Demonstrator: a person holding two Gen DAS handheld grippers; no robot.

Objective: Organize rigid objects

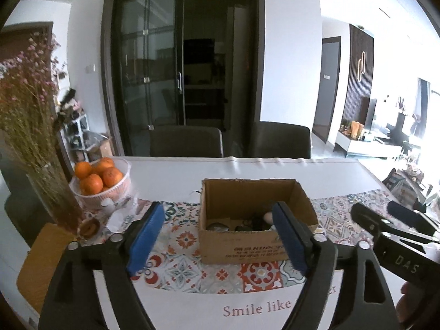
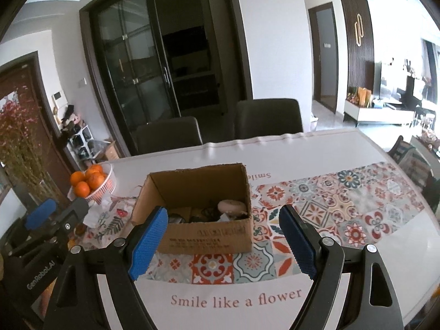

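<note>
Left tongs (image 1: 217,236) spread wide, empty, above worktop (image 1: 176,173). Right tongs (image 2: 222,243) likewise spread, empty. Cardboard box (image 1: 255,225) open on patterned cloth (image 2: 343,203), just beyond both; small items inside, indistinct. Bowl of oranges (image 1: 100,183) at left.

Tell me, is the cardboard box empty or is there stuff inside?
Not empty. The open-topped cardboard box holds a pale round thing and some dark bits.

The cloth (image 2: 236,299) on the desk says "Smile like a flower" in pink letters. The left tool (image 2: 59,211) has "GenRobot.AI" on its side. The right tool (image 1: 393,220) shows "DAS". The box (image 2: 203,236) has print too small to read.
</note>
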